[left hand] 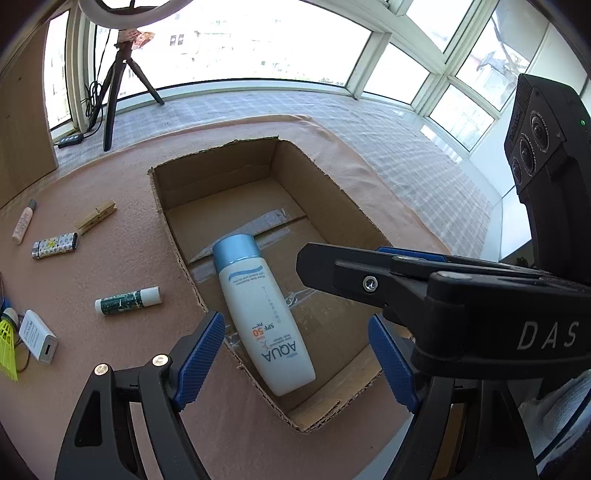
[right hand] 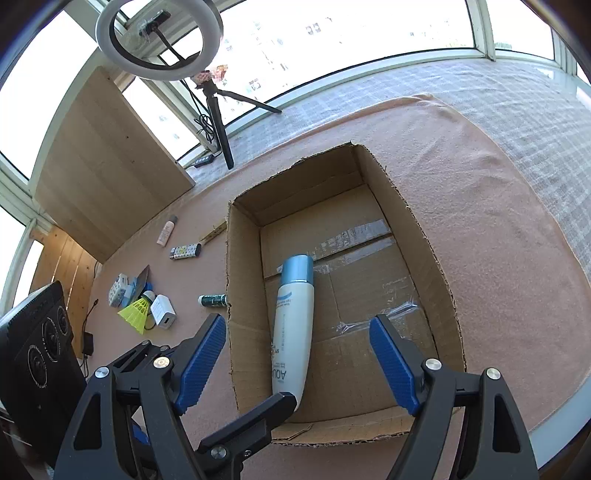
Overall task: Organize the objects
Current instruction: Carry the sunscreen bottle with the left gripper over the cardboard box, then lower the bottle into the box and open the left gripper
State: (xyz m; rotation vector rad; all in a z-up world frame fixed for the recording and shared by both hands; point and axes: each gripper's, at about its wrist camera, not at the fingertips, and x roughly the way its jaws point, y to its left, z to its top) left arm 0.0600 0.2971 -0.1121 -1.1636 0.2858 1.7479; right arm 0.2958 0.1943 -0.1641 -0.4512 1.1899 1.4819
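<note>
Your left gripper (left hand: 297,363) hung spread wide above the near end of the cardboard box (left hand: 317,177), its blue pads (left hand: 199,354) gripping nothing and touching nothing. Your right gripper (right hand: 297,363) was likewise splayed and empty over the same box (right hand: 439,258); in the left view its black body (left hand: 480,306), lettered "DAS", crossed the frame from the right.

Between the pads lay a white sunscreen bottle (left hand: 264,321) on the box floor, its label reading "AQUA" and "SPF 50 PA+++"; the smaller print could not be made out. The bottle lay flat on its side, long axis running from the near wall toward the far wall, its blue cap (left hand: 236,251) pointing away from you and its base toward you. In the right view the bottle (right hand: 293,328) sat along the box's left side, with one black finger of the left gripper overlapping its base; whether the two touched could not be told.

On the pinkish cloth (left hand: 110,288) left of the box lay a green tube with a white cap (left hand: 127,301), a white charger (left hand: 38,339) beside a yellow shuttlecock (left hand: 7,339), then a patterned lighter (left hand: 54,245), a wooden clothespin (left hand: 96,216) and a small pale tube (left hand: 23,221).

Farthest back, a ring light on a tripod (right hand: 218,110) stood before the bright windows (right hand: 332,33).
</note>
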